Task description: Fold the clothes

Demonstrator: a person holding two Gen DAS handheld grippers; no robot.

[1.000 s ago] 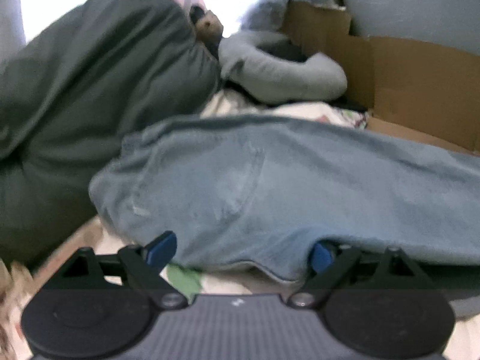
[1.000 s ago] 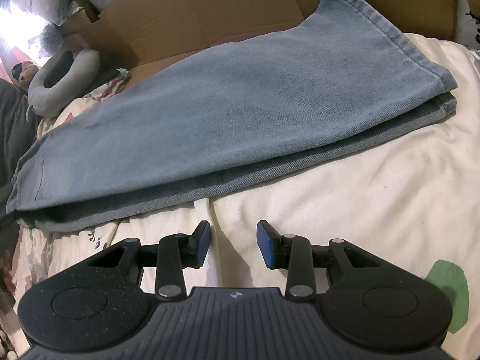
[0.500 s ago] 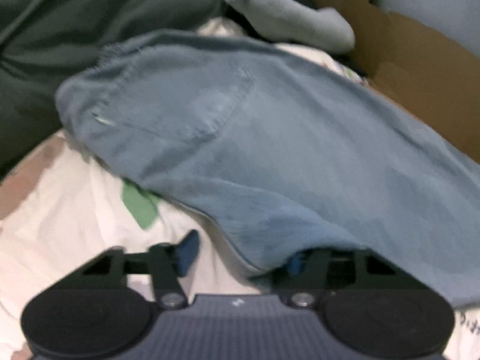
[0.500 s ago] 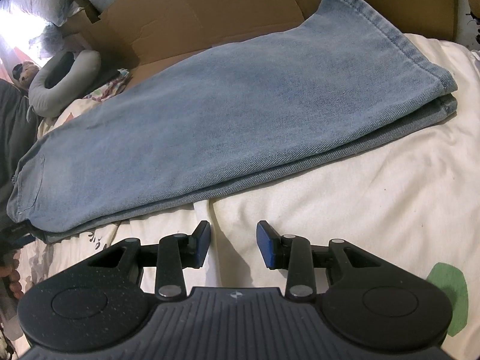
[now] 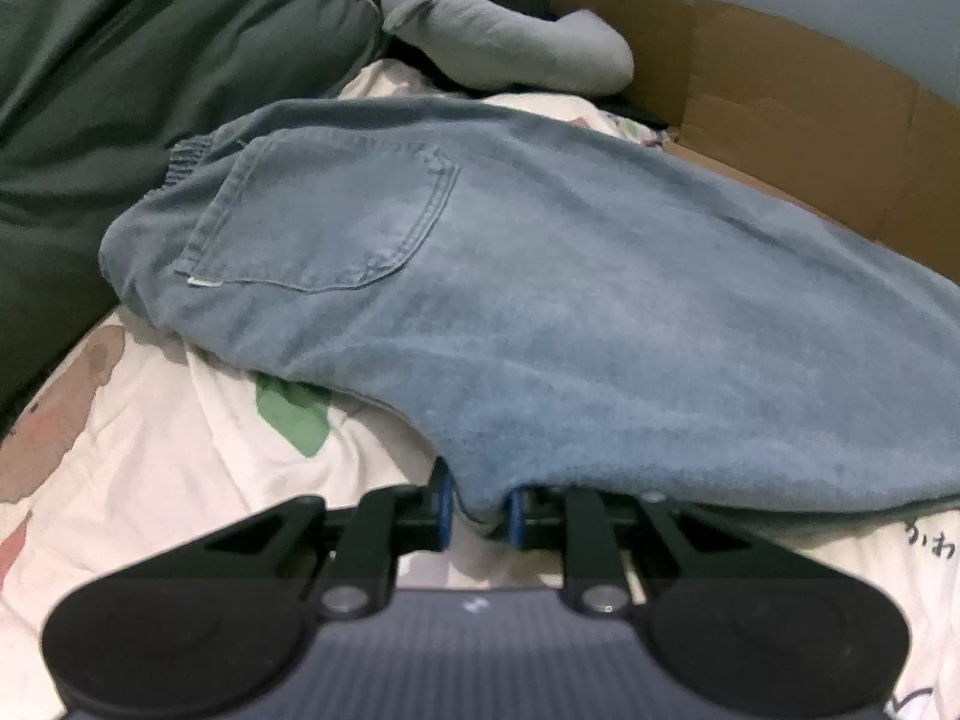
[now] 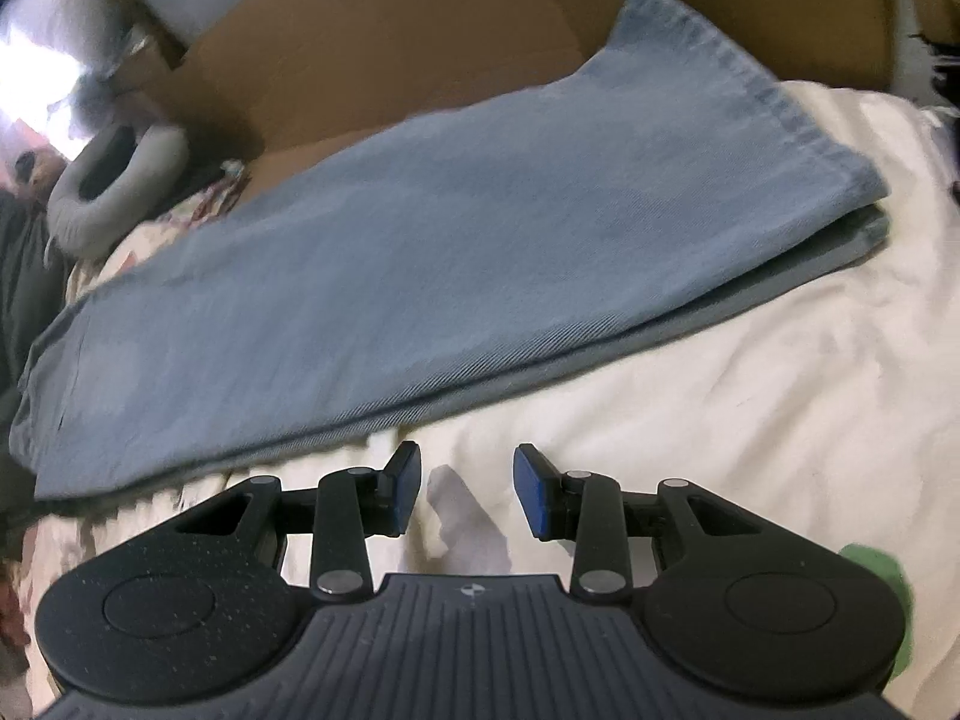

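Light blue jeans (image 5: 540,300) lie folded lengthwise on a white printed bedsheet (image 5: 180,450), back pocket up and waistband at the far left. My left gripper (image 5: 478,510) is at the jeans' near edge by the seat. Its jaws are closing, and a fold of denim sits pinched between the blue pads (image 5: 442,510). In the right wrist view the legs of the jeans (image 6: 420,252) stretch to the hems at the upper right. My right gripper (image 6: 465,489) hovers open over the bare sheet (image 6: 720,420), just short of the jeans' long edge, with nothing between its fingers.
A dark green duvet (image 5: 120,90) is piled at the left by the waistband. A grey neck pillow (image 5: 510,42) lies behind the jeans. Flattened cardboard (image 5: 780,120) stands along the far side, and the same cardboard (image 6: 390,42) rises behind the hems.
My left gripper tipped downward and its jaws went from wide apart to narrow around the denim edge. The right gripper stayed in place with the same gap.
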